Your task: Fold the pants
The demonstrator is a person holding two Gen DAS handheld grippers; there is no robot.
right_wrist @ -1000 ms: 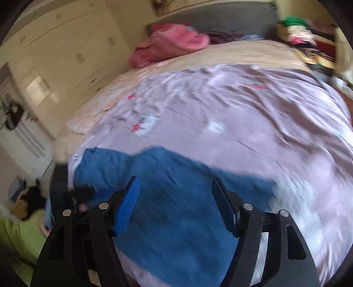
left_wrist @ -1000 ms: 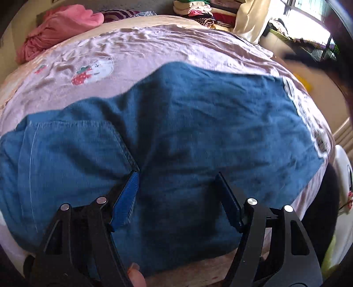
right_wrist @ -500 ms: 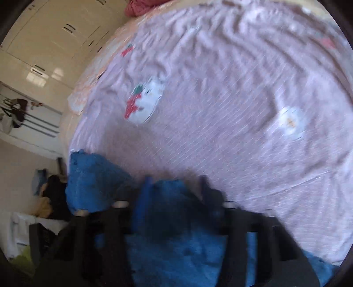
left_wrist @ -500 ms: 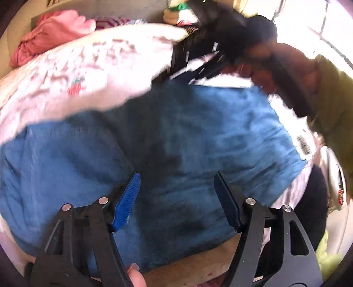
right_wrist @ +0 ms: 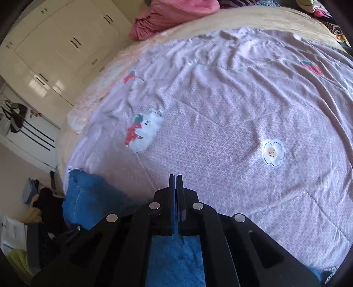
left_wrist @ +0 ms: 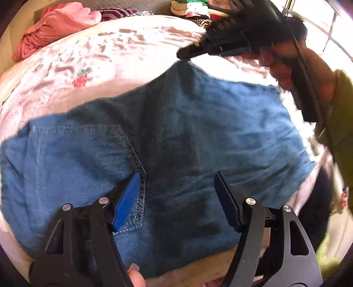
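Now R gripper (right_wrist: 175, 198) is clamped on the jeans' (left_wrist: 176, 143) far edge, toward bed (right_wrist: 220, 110) centre; L gripper (left_wrist: 176, 198) hovers open over near side, long axis crosswise.

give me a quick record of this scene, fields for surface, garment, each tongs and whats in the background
surface: bed with a pink patterned sheet
garment: blue jeans spread flat on the sheet, pocket seam toward the near side
left tongs: open, above the jeans, nothing between the jaws
right tongs: shut on the far edge of the jeans, blue cloth pinched between the jaws
background: pink blanket bunched at the head of the bed, stack of clothes, white wardrobe
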